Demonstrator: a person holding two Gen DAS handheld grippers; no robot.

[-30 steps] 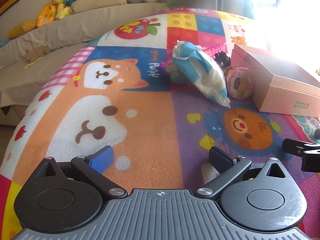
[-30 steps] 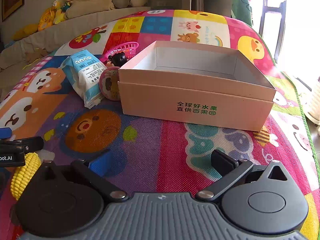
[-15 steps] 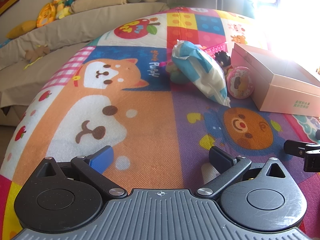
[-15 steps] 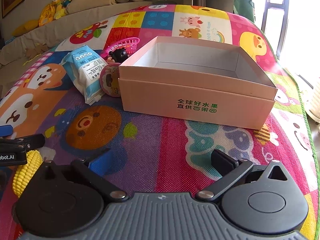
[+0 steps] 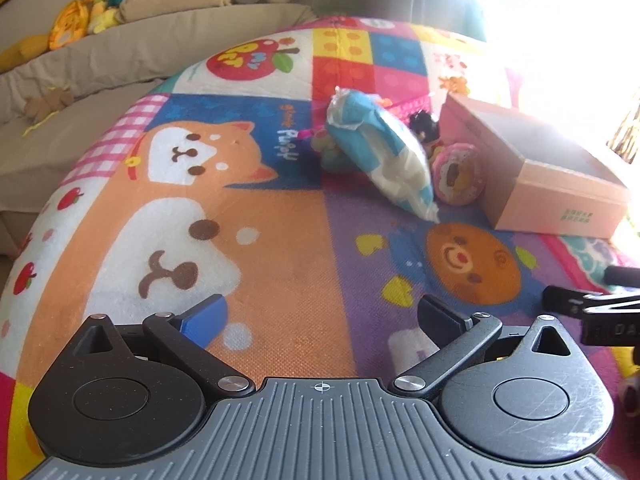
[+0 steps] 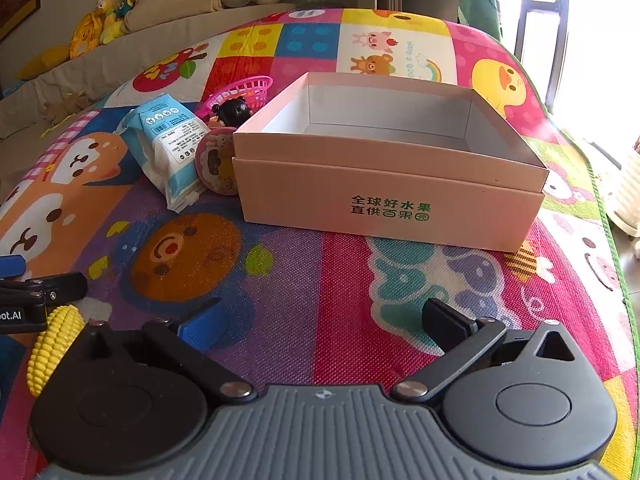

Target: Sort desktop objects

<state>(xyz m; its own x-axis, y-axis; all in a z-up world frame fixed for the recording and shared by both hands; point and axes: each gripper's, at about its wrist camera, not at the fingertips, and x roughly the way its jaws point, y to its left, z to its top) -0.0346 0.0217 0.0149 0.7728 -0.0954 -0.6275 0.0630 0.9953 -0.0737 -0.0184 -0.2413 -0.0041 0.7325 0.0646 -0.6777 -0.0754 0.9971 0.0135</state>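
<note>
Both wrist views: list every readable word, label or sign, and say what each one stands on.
"全球好水果 直供百果园", green print on the pink cardboard box front.
"ot.AI", cut off at the frame edge, on the left gripper's black body.
"Puppy", white letters on the colourful play mat, beside the dog picture.
Small print on the blue-and-white wipes pack: too small to read.
Letters on the mat's red apple and by its rainbow: too blurred.

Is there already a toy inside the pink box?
No, in the right wrist view the pink box shows only bare white walls and floor inside; the part behind its front wall is hidden.
</note>
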